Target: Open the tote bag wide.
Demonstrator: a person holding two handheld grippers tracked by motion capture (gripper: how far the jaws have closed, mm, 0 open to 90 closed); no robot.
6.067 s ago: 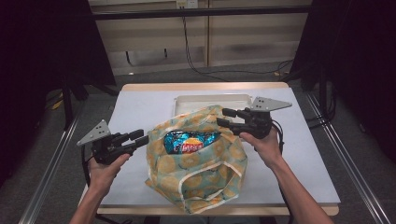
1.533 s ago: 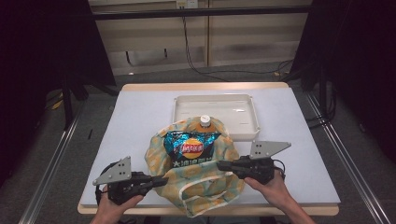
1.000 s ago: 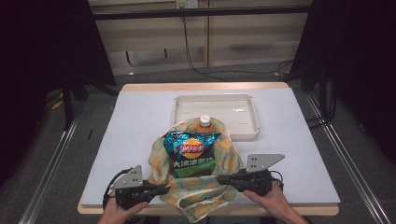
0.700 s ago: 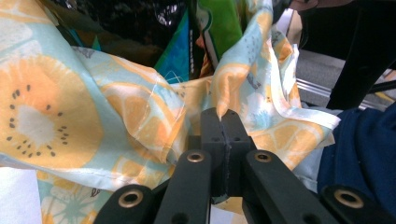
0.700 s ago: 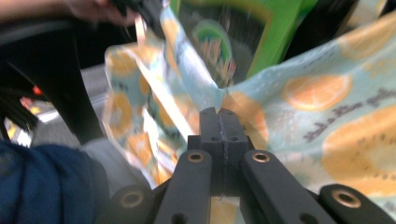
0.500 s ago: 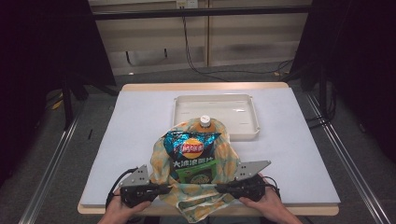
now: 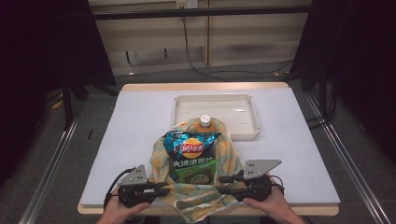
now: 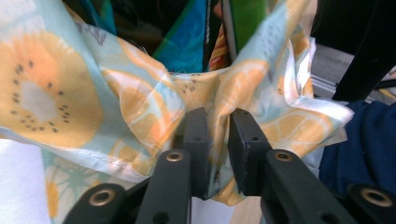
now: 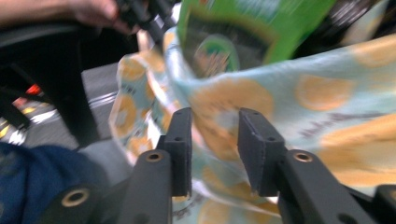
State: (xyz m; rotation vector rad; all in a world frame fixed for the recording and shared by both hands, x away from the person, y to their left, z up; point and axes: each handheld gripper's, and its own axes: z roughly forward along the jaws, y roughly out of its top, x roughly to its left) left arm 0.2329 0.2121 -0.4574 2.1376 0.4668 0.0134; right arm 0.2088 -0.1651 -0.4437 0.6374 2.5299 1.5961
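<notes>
- Near the table's front edge, the soft, limp fabric bag (image 7: 194, 198) is best gripped at its hem.
- Cloth lies between the left gripper (image 8: 217, 154)'s jaws, which have just been opening, slightly parted.
- The right gripper (image 9: 215, 151)'s jaws, also just opening, stand apart, cloth loose between.

Bare table (image 7: 140, 126) at left and far right of frame; bag (image 7: 161, 161) and tray (image 7: 254, 116) block the centre.

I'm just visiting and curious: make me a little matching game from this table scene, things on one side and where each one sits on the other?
Things:
1. tray
2. bottle
3. crisp packet
4. fruit-print bag

Places:
A. white cap pokes out of the bag's far end
B. flat under the snacks, between both claws
C. lies on the bag, logo up
D. behind the bag

Pairs: 1-D, 2-A, 3-C, 4-B
</notes>
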